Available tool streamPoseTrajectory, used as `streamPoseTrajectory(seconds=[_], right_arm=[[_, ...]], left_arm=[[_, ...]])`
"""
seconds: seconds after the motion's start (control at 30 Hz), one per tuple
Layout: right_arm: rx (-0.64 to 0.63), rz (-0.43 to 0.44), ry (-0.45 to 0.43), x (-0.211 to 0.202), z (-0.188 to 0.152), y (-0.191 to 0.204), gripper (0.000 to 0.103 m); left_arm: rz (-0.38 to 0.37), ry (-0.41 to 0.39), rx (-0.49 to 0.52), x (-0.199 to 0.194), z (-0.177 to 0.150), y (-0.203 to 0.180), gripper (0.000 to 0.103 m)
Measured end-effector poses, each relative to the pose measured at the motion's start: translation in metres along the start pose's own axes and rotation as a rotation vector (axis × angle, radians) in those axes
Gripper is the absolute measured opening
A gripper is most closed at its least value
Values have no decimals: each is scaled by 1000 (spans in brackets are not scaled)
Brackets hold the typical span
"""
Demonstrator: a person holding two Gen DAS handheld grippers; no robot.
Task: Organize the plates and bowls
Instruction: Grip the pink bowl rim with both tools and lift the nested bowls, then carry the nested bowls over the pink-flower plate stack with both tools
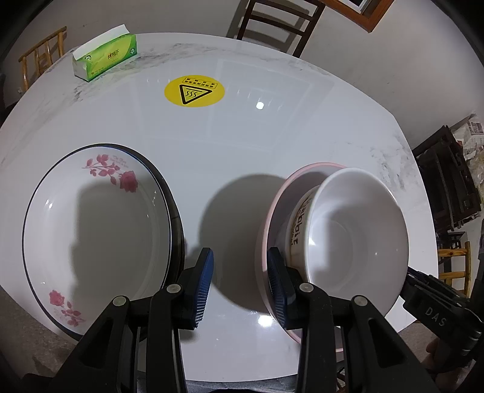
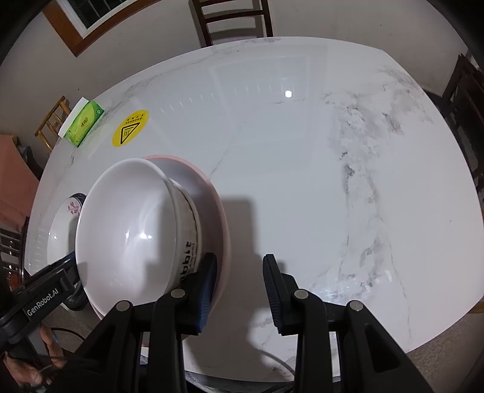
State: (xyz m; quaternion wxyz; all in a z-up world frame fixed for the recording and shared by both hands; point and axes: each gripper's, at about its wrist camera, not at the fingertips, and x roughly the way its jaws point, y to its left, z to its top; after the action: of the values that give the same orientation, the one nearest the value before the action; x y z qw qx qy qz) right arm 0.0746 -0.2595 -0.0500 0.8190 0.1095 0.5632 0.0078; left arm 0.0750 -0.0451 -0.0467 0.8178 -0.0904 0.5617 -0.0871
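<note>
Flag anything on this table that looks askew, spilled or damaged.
Nothing is spilled or visibly broken. The white bowl sits in the pink-rimmed plate; whether it sits level, the fisheye views cannot settle. The rose plate lies flat on the table.

bench: white marble top | green tissue box at far left edge | yellow round warning sticker beside it | 1 dark wooden chair behind

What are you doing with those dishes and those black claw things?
A person holds a gripper in each hand, tidying dishes on the white marble table. The white lettered bowl sits in the pink-rimmed plate, between both grippers. The left gripper and right gripper have open jaws, gripping nothing. The rose-patterned plate waits alongside.
</note>
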Motion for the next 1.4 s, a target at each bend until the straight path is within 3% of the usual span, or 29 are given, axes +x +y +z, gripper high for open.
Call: streamPoseTrajectory(seconds=[0.07,0.4,0.7,1.4], right_arm=[[4,7,-2,0,-1,-1,32],[24,51,-12,-2,-3,-5,24],[23,73,-12,-3,-3,-2,12],[44,71,-4,-1,-1,1,12]], left_arm=[[-3,1,1,0,0,0,30],[-61,-2,27,0,1,-9,8],[-64,3,24,1,3,-9,6],[-50,12,28,0,4,-12,6]])
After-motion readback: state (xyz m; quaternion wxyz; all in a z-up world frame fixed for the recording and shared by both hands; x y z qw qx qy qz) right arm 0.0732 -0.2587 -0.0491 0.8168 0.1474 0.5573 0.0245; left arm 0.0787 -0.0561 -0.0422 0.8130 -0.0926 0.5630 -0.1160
